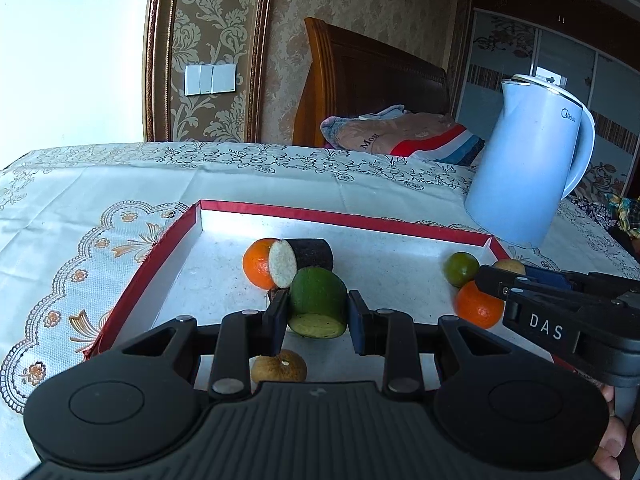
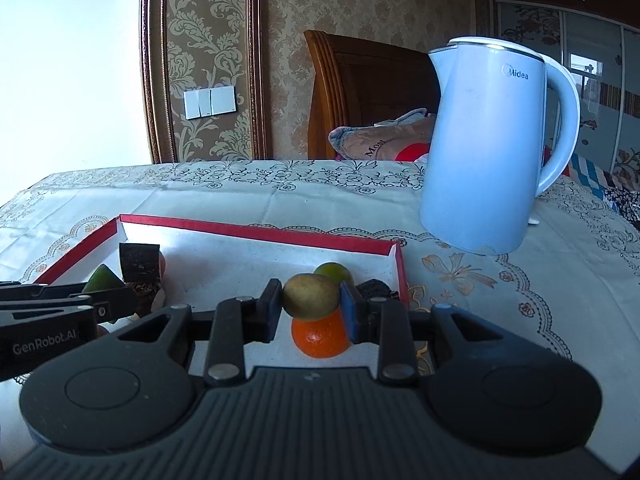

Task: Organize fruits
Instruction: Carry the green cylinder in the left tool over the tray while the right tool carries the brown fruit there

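A red-rimmed tray (image 1: 344, 218) (image 2: 256, 232) holds the fruit. My left gripper (image 1: 318, 314) is shut on a green cut fruit (image 1: 318, 300), held above the tray floor. Behind it lie an orange (image 1: 256, 262) and a dark half fruit with a pale cut face (image 1: 300, 258). A brownish fruit (image 1: 279, 366) sits under the left gripper. My right gripper (image 2: 310, 306) is shut on a yellow-brown round fruit (image 2: 310, 294), above an orange (image 2: 320, 338) (image 1: 478, 306). A small green lime (image 2: 334, 272) (image 1: 460, 268) lies behind it. The right gripper (image 1: 490, 276) shows at the right edge of the left wrist view.
A pale blue kettle (image 1: 528, 164) (image 2: 488, 148) stands on the patterned tablecloth (image 1: 120, 200) just beyond the tray's right far corner. Behind the table are a wooden headboard (image 1: 372, 76) and bedding. A person's fingers (image 1: 610, 448) show at the lower right.
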The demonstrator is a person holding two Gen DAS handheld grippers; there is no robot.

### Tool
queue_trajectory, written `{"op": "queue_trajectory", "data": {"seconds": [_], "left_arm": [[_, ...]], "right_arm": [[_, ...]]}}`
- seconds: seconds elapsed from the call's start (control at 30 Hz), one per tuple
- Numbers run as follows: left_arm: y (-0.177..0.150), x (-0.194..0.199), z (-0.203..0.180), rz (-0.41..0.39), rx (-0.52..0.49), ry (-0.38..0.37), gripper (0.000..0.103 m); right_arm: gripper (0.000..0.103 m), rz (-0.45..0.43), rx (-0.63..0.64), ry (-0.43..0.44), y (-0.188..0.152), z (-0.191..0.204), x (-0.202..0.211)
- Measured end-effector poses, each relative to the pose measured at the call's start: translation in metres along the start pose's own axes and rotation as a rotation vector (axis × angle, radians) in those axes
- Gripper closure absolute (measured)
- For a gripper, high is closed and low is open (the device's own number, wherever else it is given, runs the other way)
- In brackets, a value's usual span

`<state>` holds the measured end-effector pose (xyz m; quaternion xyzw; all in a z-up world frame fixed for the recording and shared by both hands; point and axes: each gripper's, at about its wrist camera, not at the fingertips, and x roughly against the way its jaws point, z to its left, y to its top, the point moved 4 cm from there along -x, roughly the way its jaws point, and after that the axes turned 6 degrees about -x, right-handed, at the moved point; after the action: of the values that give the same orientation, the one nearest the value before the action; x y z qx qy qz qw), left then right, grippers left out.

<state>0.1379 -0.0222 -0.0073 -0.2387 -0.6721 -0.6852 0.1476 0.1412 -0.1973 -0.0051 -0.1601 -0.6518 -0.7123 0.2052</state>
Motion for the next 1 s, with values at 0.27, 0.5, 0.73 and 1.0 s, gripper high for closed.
{"op": "queue_trajectory", "data": {"seconds": [0.27, 0.5, 0.73, 1.0], "left_arm": [[0.003, -0.013, 0.003, 0.016, -0.006, 0.022, 0.072], [0.003, -0.017, 0.004, 0.023, -0.005, 0.032, 0.072], [0.002, -0.017, 0.007, 0.021, 0.014, 0.034, 0.072], [0.002, -0.017, 0.008, 0.025, 0.028, 0.028, 0.072]], "right_arm": [[0.074, 0.013, 0.002, -0.001, 0.001, 0.002, -0.013], [0.074, 0.021, -0.01, 0.001, 0.0, 0.001, -0.016], [0.074, 0.026, -0.009, 0.002, -0.003, 0.001, -0.018], [0.074, 0.03, -0.015, 0.005, -0.003, 0.001, -0.019]]}}
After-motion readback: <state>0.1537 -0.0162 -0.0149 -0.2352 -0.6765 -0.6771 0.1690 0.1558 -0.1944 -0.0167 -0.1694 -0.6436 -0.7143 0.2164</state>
